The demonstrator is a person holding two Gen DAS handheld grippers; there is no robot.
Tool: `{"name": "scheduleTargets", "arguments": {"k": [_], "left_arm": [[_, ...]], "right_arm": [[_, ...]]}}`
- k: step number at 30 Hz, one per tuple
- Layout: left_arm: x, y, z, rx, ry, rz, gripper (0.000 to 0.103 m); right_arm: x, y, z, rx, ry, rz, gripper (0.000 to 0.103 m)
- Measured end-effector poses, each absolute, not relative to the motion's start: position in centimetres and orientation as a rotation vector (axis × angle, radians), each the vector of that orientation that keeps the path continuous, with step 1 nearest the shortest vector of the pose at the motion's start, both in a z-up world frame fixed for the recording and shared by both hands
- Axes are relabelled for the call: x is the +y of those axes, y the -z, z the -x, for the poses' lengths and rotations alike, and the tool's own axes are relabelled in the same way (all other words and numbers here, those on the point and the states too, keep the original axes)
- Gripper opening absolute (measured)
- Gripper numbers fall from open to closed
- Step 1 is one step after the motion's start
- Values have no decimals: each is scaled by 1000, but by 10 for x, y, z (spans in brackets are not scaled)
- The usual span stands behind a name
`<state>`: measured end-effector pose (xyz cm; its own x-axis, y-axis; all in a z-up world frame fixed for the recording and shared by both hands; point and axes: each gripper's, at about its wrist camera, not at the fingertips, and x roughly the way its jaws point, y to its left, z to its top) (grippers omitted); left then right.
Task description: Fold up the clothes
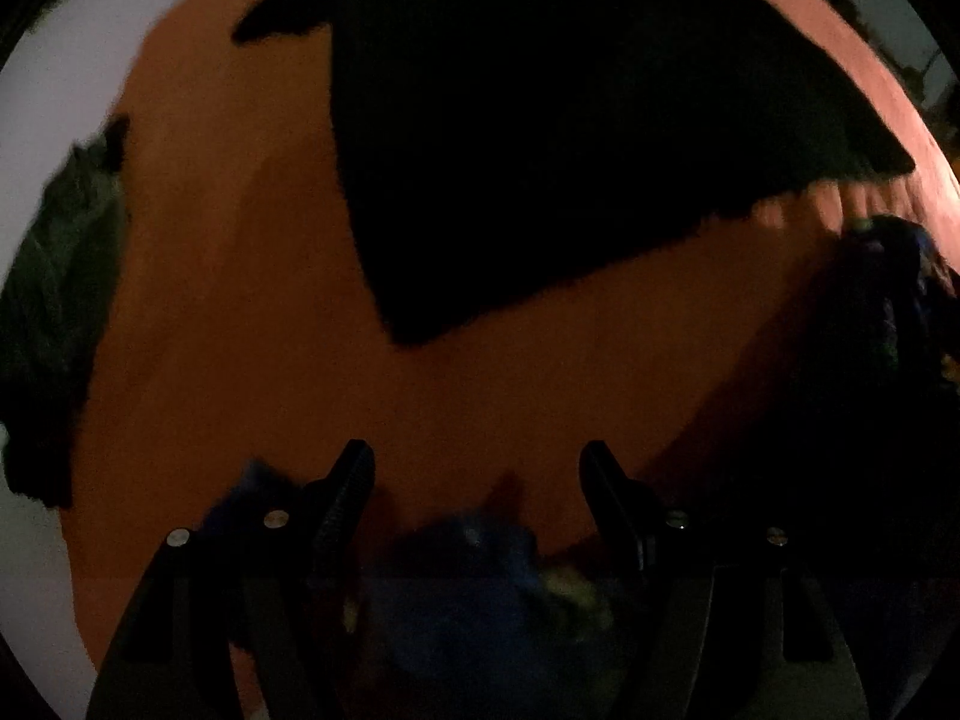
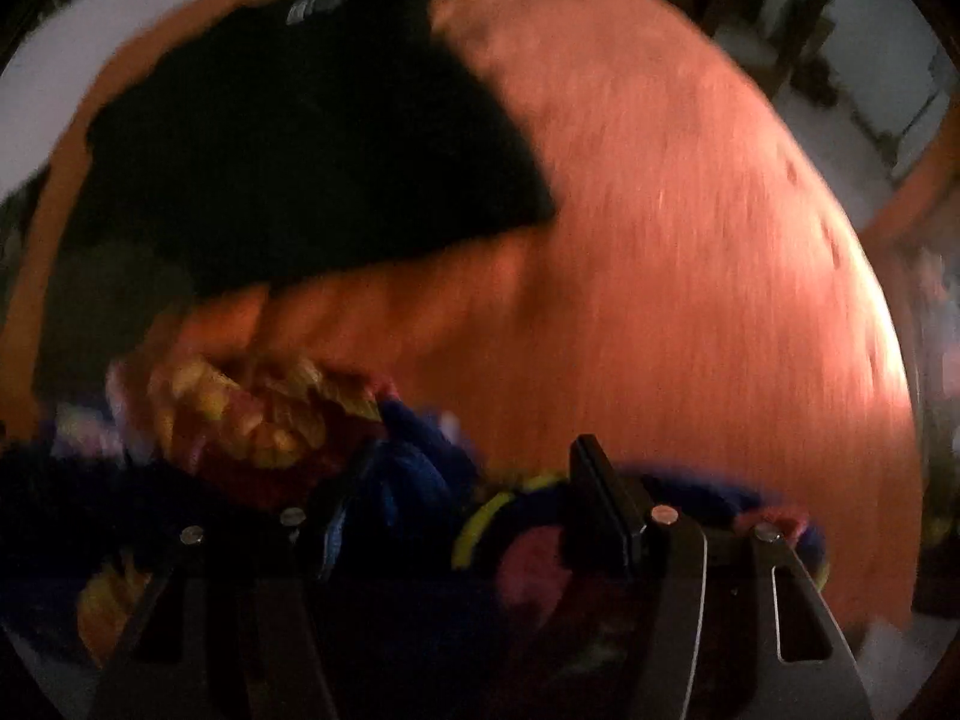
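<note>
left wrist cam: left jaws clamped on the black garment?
No: the left gripper has open jaws over bare orange table, apart from the black garment.

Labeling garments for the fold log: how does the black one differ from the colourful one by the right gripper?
The black garment is plain and dark; the multicoloured garment shows red, yellow and blue patches. The black one lies spread flat mid-table; the multicoloured one is bunched at the near edge, at the right gripper. Both rest on the orange table.

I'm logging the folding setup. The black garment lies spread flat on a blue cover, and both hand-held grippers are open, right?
Not quite: the cover is orange, not blue, as the left wrist view shows. The black garment does lie spread flat on it, and both the left hand-held gripper and right hand-held gripper are open.
</note>
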<state>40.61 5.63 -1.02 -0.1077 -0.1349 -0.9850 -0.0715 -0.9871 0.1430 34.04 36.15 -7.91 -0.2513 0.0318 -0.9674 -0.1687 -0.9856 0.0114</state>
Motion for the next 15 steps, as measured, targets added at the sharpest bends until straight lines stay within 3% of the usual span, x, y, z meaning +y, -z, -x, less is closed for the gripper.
{"name": "scheduleTargets", "arguments": {"k": [4,9,15], "left_arm": [[41,11,-404,-184,2201,-2125,72],[32,-15,-378,-102,2305,-1964,72],[16,-10,-323,52,2381,-1947,76]], "right_arm": [[353,56,-349,90,-2427,1851,61],[343,26,-360,-13,-2479,1864,61],[363,9,-300,-12,-2546,1765,61]]}}
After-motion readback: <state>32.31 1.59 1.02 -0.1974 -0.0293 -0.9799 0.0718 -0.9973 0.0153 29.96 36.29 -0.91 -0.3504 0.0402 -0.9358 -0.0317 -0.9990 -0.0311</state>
